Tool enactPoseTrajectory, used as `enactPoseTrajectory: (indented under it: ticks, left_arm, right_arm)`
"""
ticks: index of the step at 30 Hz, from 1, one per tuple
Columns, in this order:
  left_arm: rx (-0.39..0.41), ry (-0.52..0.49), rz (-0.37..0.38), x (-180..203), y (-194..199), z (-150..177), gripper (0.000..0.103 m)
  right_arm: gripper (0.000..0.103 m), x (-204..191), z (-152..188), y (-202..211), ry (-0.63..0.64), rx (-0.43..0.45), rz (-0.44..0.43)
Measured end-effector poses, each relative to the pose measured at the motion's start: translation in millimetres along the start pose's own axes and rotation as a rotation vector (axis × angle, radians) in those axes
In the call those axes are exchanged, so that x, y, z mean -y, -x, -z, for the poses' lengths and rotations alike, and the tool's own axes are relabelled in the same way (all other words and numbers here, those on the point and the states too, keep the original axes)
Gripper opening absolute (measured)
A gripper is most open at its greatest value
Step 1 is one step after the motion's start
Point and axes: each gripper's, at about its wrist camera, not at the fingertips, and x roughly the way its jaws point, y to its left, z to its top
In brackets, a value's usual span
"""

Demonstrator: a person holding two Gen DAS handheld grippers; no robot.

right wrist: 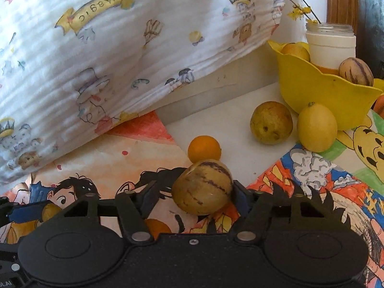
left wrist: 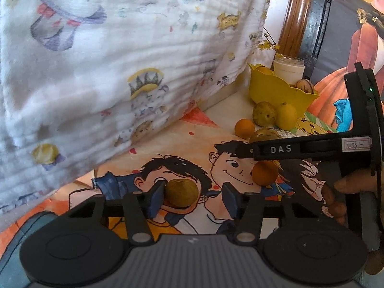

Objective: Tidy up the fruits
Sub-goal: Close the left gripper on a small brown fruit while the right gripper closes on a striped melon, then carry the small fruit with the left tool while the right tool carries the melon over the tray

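My left gripper (left wrist: 192, 196) is open around a small brown-green round fruit (left wrist: 181, 193) that touches its left finger; the right finger stands apart. My right gripper (right wrist: 192, 195) is open around a striped yellow melon-like fruit (right wrist: 202, 186); the fruit touches the right finger, the left one stands clear. A yellow bowl (right wrist: 328, 96) at the far right holds a striped fruit (right wrist: 356, 72) and a yellow fruit (right wrist: 295, 50). An orange (right wrist: 204, 149), a green-yellow pear (right wrist: 271, 122) and a lemon (right wrist: 316, 127) lie on the table before the bowl. Another orange (left wrist: 264, 172) lies under the right gripper in the left wrist view.
A white printed cloth (right wrist: 108, 48) hangs over the left and back. A white jar (right wrist: 331, 45) with yellow flower sprigs stands behind the bowl. Cartoon drawings (left wrist: 182, 168) cover the table. A wooden post (left wrist: 297, 16) rises at the back right.
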Motion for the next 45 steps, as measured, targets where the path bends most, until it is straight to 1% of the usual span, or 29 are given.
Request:
enactPoseTrajectory:
  ticks: [3, 4, 9, 11, 16, 24, 30, 35, 40, 45]
  left_arm:
    - [-0.003, -0.002, 0.008, 0.7, -1.1, -0.6, 0.046]
    - [-0.004, -0.002, 0.009, 0.8, -1.5, -0.7, 0.041]
    - [-0.006, 0.010, 0.015, -1.5, -1.7, -0.9, 0.033]
    - [-0.005, 0.022, 0.027, -3.8, -2.0, -0.8, 0.033]
    - [-0.007, 0.029, 0.039, -6.1, -1.0, -0.8, 0.032]
    - [-0.007, 0.026, 0.034, -5.6, 13.2, -3.4, 0.032]
    - [0.020, 0.017, 0.034, 2.7, 37.9, -7.4, 0.032]
    - [0.037, 0.018, 0.057, 16.8, 58.3, -11.4, 0.032]
    - [0.044, 0.028, 0.092, 34.6, 80.2, -14.1, 0.032]
    - [0.063, 0.006, 0.111, 56.0, 102.7, -13.0, 0.032]
  right_arm:
    - [0.052, -0.3, 0.2, 0.1, 0.007, 0.003, 0.016]
    - [0.052, -0.1, 0.9, 0.5, 0.009, 0.003, 0.018]
    - [0.052, -4.6, 2.4, 1.1, 0.050, -0.004, 0.035]
    - [0.051, -8.3, 1.9, 2.0, 0.079, -0.007, 0.045]
    - [0.050, -9.7, 0.0, 9.7, 0.065, -0.023, 0.006]
    - [0.050, -12.7, -3.6, 41.5, 0.032, 0.004, -0.044]
    - [0.050, -14.4, -5.8, 83.0, 0.023, 0.056, -0.062]
    - [0.050, -9.9, -1.1, 123.3, 0.020, 0.091, -0.058]
    - [0.050, -3.9, 11.3, 165.8, 0.009, 0.121, -0.043]
    - [0.050, 6.9, 33.4, 208.4, -0.010, 0.156, -0.020]
